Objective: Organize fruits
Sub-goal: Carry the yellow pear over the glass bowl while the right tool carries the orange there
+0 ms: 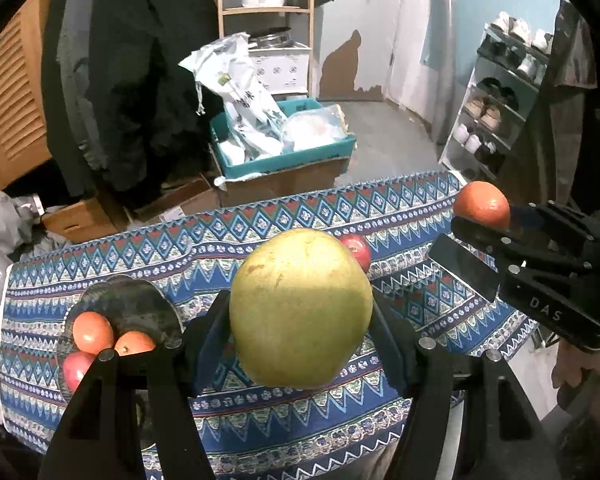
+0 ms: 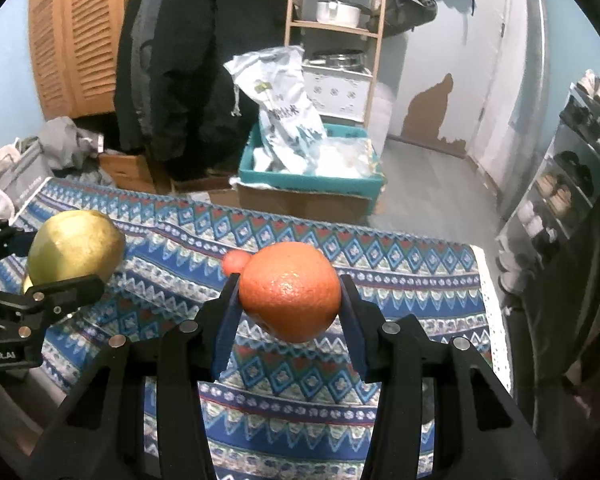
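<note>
My left gripper (image 1: 300,312) is shut on a big yellow-green pomelo (image 1: 300,308), lifted above the patterned tablecloth (image 1: 260,420). Seen from the right wrist, the same pomelo (image 2: 76,246) hangs at the left in the left gripper (image 2: 66,258). My right gripper (image 2: 290,294) is shut on an orange (image 2: 290,290), also off the cloth; the left wrist view shows that orange (image 1: 482,204) at the right in the right gripper (image 1: 480,216). A dark bowl (image 1: 128,304) at the left holds two oranges (image 1: 93,332) and a red apple (image 1: 76,368). Another red apple (image 1: 356,249) lies on the cloth behind the pomelo.
Beyond the table's far edge stand a teal crate (image 1: 284,160) of bags on cardboard boxes, a wooden shelf (image 1: 266,10) with a pot, and dark coats (image 1: 140,80). A shoe rack (image 1: 496,104) stands at the right. A hand (image 1: 580,376) grips the right tool.
</note>
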A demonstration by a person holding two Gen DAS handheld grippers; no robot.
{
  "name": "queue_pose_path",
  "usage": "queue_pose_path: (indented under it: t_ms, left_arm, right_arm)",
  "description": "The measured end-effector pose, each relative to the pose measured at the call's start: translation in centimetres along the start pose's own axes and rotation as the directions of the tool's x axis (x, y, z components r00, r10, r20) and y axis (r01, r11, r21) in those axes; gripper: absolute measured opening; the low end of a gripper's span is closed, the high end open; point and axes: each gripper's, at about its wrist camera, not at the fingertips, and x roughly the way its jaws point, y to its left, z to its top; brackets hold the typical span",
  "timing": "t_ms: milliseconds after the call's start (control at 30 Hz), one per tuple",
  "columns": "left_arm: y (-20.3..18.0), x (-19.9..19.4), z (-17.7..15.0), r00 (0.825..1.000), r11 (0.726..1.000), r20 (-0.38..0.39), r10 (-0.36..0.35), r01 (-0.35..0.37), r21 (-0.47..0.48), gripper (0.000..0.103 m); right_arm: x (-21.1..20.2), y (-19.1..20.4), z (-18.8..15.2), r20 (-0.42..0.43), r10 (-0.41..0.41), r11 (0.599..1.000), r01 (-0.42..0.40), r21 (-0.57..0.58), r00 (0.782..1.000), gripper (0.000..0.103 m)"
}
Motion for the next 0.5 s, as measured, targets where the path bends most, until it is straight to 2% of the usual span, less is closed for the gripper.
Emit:
queue_pose_path:
  t_ms: [500]
  left_arm:
    - [4.8,-2.0,-0.5,0.998,0.996,0.036,0.054,-0.052,-0.073,0.068]
  right_arm:
    - [0.7,5.1,2.6,0.015,0.082,0.996,-0.081,-0.039,0.997,0.046]
